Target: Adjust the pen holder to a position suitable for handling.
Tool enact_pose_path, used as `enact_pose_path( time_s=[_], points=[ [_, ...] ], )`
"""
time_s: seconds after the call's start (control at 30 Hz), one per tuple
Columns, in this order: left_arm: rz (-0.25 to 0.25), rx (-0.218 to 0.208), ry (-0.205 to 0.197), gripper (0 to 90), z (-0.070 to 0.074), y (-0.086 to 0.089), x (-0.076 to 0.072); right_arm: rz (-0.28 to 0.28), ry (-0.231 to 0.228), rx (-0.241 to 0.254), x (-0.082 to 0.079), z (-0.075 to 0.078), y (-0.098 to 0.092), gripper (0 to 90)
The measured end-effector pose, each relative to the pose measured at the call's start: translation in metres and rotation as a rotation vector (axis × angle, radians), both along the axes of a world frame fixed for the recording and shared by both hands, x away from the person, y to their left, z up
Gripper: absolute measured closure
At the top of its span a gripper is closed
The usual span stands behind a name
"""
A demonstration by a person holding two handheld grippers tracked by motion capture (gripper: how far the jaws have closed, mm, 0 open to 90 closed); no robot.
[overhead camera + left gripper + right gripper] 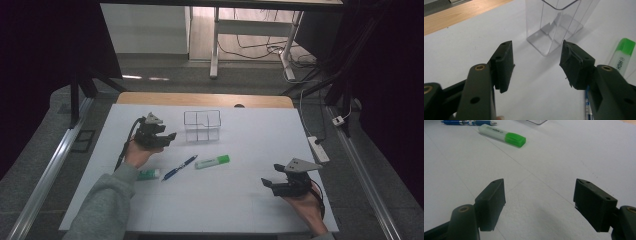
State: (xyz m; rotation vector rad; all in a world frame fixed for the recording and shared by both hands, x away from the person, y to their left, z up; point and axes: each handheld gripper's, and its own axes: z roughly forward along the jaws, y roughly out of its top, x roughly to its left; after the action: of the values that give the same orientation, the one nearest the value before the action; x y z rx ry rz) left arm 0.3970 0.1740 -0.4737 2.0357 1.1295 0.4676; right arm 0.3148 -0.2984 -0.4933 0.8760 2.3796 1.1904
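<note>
Work in hand judged as loading stationery into clear divided organizer [202, 125] at far centre of white table [250, 210]. Organizer upright, compartments seen empty in left gripper view; nothing stowed so far.

Left gripper [169, 137] held above table just left of organizer, pointing toward it. Fingers [504, 66] spread, nothing between them. Right gripper [268, 182] low at near right, well apart from all items, fingers [491, 203] spread wide, gripping nothing.

Left to do, as judged: all three pieces. Green highlighter [212, 161] lying flat near centre, cap toward the right. Blue pen [180, 167] lying diagonally just beside it on the left. Small white-and-green item [149, 173], possibly a glue stick or eraser, lying beside left wrist; type not confirmed.

Surroundings: power strip [318, 148] off right table edge, desk legs and cables beyond far edge. No obstruction between grippers, items and organizer. Narrow compartments likely to demand upright insertion.
</note>
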Motion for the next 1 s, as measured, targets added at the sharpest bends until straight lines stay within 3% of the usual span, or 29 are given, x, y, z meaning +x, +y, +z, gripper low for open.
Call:
enact_pose_path(
  time_s=[0.17,0.23,0.27,0.43,0.47,1.0],
  points=[
    [0.007,0.013,0.011,48.3,-0.002,-0.005,0.010,0.000,0.003,0.004,0.001,-0.001,-0.001,24.8],
    [0.005,0.015,0.009,57.1,-0.003,-0.006,0.013,0.004,0.010,-0.002,0.001,-0.001,-0.001,24.8],
    [0.005,0.016,0.011,57.1,-0.004,-0.007,0.014,0.004,0.010,-0.002,0.001,-0.001,-0.001,24.8],
    [-0.001,0.032,0.027,77.4,-0.008,-0.012,0.020,0.002,0.012,0.000,0.001,-0.001,-0.001,24.8],
    [-0.005,0.038,0.026,85.4,-0.008,-0.013,0.021,-0.006,0.010,-0.003,0.001,-0.001,-0.001,24.8],
    [-0.007,0.084,0.055,88.4,-0.014,-0.030,0.040,-0.001,0.013,-0.009,0.001,-0.002,-0.001,24.8]
  ],
)
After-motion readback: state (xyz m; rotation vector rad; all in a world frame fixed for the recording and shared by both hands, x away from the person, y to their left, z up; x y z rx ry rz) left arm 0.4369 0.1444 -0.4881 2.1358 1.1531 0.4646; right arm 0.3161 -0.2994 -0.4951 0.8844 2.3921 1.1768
